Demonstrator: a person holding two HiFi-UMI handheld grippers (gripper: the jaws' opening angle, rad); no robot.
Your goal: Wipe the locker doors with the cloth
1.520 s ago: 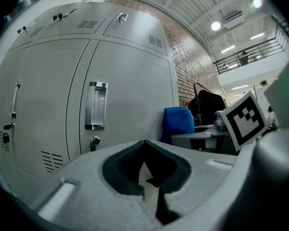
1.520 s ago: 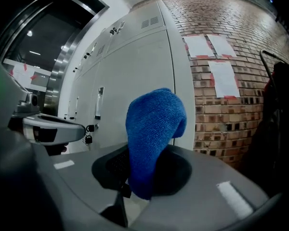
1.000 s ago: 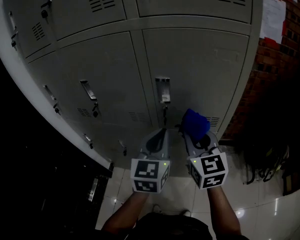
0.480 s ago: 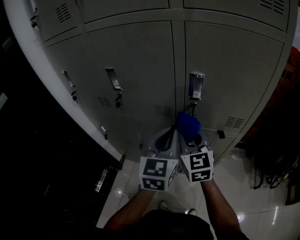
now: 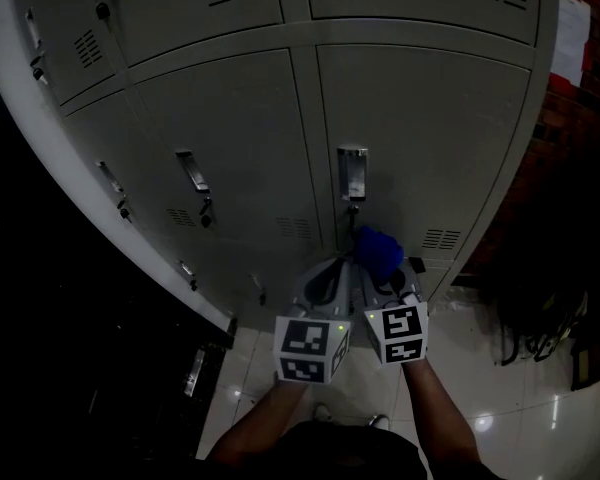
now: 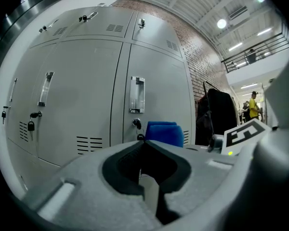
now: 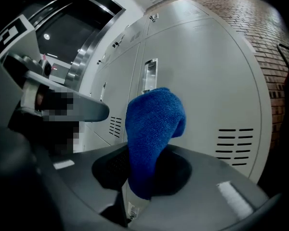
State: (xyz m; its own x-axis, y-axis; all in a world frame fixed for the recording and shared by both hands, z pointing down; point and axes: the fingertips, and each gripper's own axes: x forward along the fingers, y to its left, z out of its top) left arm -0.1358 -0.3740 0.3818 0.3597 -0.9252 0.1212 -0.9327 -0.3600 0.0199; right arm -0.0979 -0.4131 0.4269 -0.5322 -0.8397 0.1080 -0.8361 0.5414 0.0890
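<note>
Head view, left to right. Left tongs [image 5: 330, 266]: closed tip to tip, empty. Right tongs [image 5: 382, 271]: clamped on blue cloth [image 5: 378, 250], which stands on end past the tips, pointing at the locker door [image 5: 430, 138] straight ahead, below its handle [image 5: 352, 173]; near, apparently not touching.

You have brought your right gripper [image 5: 388, 280] in toward the left gripper [image 5: 330, 273]. A second ago the two stood apart; now they sit just beside each other. The cloth [image 5: 378, 252] has come left with it, nearly under the handle [image 5: 352, 174].
</note>
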